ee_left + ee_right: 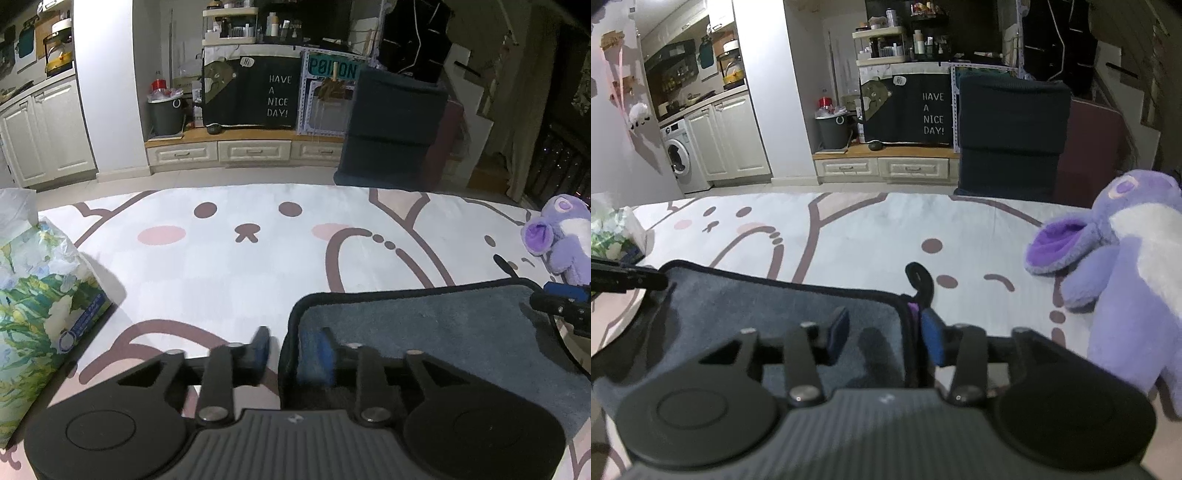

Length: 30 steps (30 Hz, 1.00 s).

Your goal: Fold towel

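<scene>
Astride towel [424, 325] corners, both grippers gape

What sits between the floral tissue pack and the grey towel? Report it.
Only bare bunny-print cover and the left gripper, per the left wrist view, between floral tissue pack and grey black-edged towel.

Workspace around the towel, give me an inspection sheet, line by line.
Surface: white cover printed with cartoon animal faces.
Job's things: grey towel with dark trim, lying flat; hanging loop at its far right corner.
Clutter: tissue pack at left; purple plush toy at right.
Grippers: left hand-held gripper open, straddling the towel's left edge; right hand-held gripper open, straddling the right edge.
Cables: nothing seen.
Surroundings: dark chair, cabinet drawers, washing machine.
</scene>
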Tool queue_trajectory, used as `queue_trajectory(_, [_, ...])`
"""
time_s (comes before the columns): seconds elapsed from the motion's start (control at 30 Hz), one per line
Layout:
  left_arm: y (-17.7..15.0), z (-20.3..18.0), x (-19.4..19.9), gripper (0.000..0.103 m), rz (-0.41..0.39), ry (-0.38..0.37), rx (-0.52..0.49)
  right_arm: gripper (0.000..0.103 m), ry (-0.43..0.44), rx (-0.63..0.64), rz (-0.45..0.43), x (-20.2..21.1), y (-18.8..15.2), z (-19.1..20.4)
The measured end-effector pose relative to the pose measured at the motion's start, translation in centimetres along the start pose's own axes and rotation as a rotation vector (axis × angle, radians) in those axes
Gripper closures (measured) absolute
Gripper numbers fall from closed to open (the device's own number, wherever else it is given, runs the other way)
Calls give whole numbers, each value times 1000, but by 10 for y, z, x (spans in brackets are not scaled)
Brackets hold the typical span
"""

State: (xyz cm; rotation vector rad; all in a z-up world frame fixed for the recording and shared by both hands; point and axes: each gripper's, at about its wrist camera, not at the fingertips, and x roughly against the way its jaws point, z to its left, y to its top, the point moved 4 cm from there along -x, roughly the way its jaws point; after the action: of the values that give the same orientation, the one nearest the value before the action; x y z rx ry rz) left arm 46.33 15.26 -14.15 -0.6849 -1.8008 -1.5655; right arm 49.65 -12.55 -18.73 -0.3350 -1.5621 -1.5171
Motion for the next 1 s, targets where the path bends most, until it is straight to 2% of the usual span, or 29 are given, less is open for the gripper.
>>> queue_trajectory(0.13, [-2, -3, 8, 41, 7, 2, 2, 29, 0, -27, -4, 5, 2, -2])
queue_trajectory(0.2, [-3, -4, 13, 29, 5, -2, 3, 24, -4, -37, -3, 9, 1, -2])
queue_trajectory(0.4, [-5, -17, 33, 6, -2, -5, -21, 7, -12, -40, -1, 26, 3, 4])
queue_trajectory(0.57, [-5, -27, 51, 0, -14, 6, -38, 0, -14, -41, -11, 45, 6, 10])
queue_trajectory(1.0, [-10, -45, 100, 0, -51, -13, -24, 0, -20, -20, -25, 93, 3, 31])
